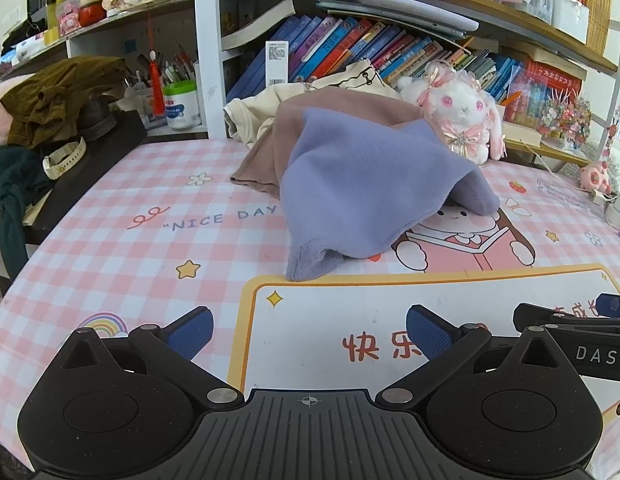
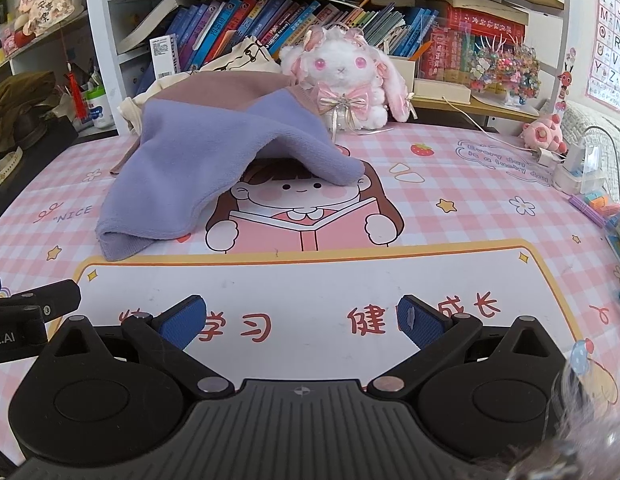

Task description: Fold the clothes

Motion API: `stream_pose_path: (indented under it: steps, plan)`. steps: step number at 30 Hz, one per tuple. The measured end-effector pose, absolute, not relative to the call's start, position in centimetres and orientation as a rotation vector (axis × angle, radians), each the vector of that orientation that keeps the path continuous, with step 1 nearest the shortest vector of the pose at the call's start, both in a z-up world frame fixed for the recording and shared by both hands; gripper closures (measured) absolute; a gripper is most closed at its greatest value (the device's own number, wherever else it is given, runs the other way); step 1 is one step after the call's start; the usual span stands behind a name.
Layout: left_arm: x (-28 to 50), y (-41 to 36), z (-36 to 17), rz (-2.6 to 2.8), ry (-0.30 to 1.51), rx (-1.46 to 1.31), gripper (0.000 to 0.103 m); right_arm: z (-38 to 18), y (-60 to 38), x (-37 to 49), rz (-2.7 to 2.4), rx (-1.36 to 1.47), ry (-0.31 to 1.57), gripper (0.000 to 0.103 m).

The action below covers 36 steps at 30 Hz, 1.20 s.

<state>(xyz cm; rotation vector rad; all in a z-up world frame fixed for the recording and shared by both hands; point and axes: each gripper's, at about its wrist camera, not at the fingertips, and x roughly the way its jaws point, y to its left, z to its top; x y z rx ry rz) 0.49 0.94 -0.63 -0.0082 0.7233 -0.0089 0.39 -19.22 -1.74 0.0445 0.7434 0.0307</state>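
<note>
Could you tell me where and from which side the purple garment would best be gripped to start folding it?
Probably the ribbed cuff of the purple garment. It lies nearest both open grippers, left gripper and right gripper, flat on the desk mat. Come in low from the front; the rest is draped over other clothes.

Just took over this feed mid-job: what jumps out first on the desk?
A rumpled purple garment with a mauve section lies heaped at the centre-left of the pink checked mat, not yet folded. Behind it, a white plush rabbit sits against the bookshelf. Both grippers, left and right, hover near the mat's front edge, jaws open and empty.
</note>
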Motion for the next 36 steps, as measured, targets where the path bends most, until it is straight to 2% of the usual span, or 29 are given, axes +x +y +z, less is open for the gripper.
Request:
stream_pose_path:
  steps: [36]
  plan:
    - [0.61, 1.82, -0.75, -0.047, 0.717, -0.026, 0.000, -1.86, -18.31, 0.65, 0.034, 0.041, 0.756, 0.000]
